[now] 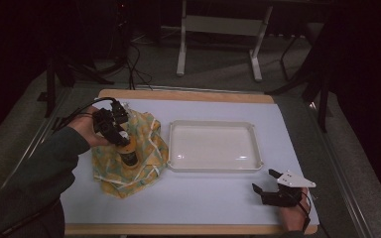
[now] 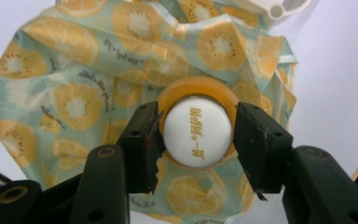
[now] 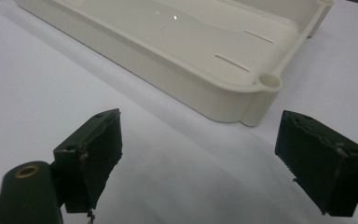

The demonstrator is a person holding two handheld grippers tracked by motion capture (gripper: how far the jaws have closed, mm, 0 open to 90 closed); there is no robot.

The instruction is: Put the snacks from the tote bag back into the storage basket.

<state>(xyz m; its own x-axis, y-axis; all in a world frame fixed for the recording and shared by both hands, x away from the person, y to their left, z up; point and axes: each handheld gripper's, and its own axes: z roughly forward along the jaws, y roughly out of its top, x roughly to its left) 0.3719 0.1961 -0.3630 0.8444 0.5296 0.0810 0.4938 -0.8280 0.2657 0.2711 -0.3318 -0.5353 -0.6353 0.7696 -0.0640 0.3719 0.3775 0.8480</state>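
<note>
High view: overhead from the near side, facing forward onto the whole table (image 1: pixel 188 208). Left gripper view: close above the bottle (image 2: pixel 196 132) on the cloth (image 2: pixel 74 93). Right gripper view: low, near the tray (image 3: pixel 223 100), also seen from above.

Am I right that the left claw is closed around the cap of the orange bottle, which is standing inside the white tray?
Not quite. The left claw does grip the white cap of the orange bottle, but the high view shows the bottle standing on the fruit-print cloth, beside the white tray, not inside it.
</note>
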